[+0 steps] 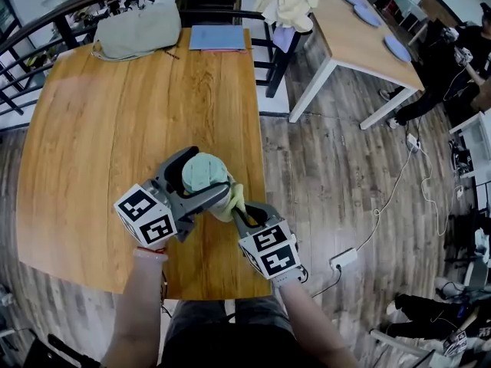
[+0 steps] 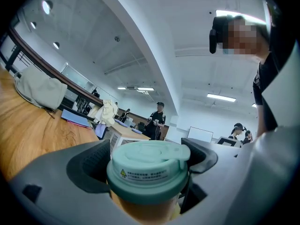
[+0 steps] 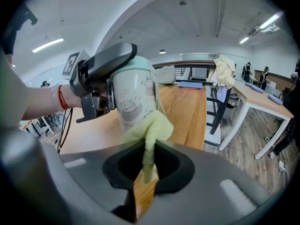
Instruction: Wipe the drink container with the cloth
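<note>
A grey bag [image 1: 138, 31] and a blue folder [image 1: 217, 37] lie at the far end of the wooden table [image 1: 100, 144]. Far right stands a white table [image 1: 360, 41], with a pale garment [image 1: 291, 2] draped beside it. A power strip [image 1: 343, 258] lies on the floor, near right.

Noted on drink container [image 3: 136, 97]: white body, grey cartoon print, mint-green lid [image 2: 147, 165]. Pale yellow cloth [image 3: 149, 130]. Orange-brown wood-grain table [image 1: 115, 129].
</note>
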Available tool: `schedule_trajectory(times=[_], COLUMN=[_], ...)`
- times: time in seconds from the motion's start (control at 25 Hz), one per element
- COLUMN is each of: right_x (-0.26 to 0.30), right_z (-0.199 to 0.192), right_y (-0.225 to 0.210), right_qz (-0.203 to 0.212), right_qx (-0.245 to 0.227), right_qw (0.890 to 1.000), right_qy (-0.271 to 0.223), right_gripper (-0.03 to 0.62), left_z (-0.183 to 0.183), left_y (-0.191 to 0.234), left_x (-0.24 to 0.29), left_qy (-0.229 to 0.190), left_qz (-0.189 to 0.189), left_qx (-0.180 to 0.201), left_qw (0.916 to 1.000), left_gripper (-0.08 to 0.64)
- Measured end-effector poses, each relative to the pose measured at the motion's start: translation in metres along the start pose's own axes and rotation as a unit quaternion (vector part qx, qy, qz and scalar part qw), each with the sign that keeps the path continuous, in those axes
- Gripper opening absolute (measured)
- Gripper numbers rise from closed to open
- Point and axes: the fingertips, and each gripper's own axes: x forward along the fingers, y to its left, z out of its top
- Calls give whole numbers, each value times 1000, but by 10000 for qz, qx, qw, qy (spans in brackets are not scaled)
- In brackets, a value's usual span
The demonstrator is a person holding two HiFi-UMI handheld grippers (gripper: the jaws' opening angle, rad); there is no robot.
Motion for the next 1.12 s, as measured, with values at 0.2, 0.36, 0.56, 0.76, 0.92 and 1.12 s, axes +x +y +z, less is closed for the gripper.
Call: schedule_trajectory(times=[0.2,0.36,0.56,0.76,0.92,1.12], right_x=[11,15,8,-15,-25,-27], right_z=[-25,-37,-31,1,28,47], right_y=[-2,-3,-6,3,18,34], right_qz=[-20,-18,-149,-112,145,396], right_qx=[36,124,62,54,104,131], right_qw=[9995,9990,9991,9999,9993,9981], right_qy=[324,435,383,-81,-326,-449], right_gripper=[46,46,46,46,46,46], left_z=[0,1,0,-2,-4,-5], left_y=[-1,-2,4,7,7,5], left_x=[4,5,4,5,8,13], left_qy=[81,126,104,150,213,265], left_qz=[-50,-59,137,316,404,446], left_qx=[129,103,-7,-78,-60,5], left_qw=[9999,9998,9999,9994,9989,9987], left_gripper=[459,460,460,460,459,460])
